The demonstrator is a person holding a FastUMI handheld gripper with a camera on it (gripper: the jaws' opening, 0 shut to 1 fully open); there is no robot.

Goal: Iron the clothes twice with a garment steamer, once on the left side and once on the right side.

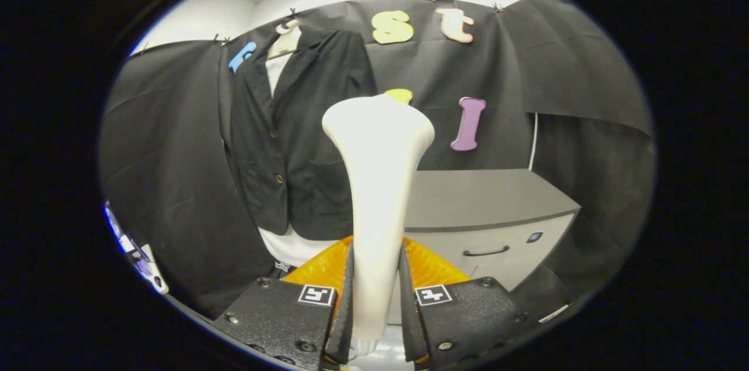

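Note:
A white garment steamer (377,184) stands upright between my fingers, its narrow handle pinched from both sides and its wide head flaring above them. My gripper (376,295) is shut on that handle. Beyond the steamer and to its left a black suit jacket (292,143) hangs on a hanger against the booth wall, over a white shirt (292,245) whose hem shows below it. The steamer head is apart from the jacket, level with its right edge. The jacket's lower right part is hidden behind the steamer.
A grey cabinet (485,207) with a drawer handle stands to the right, beyond the fingers. Something orange (430,268) lies just behind the fingers. A white cable (533,143) runs down the wall above the cabinet.

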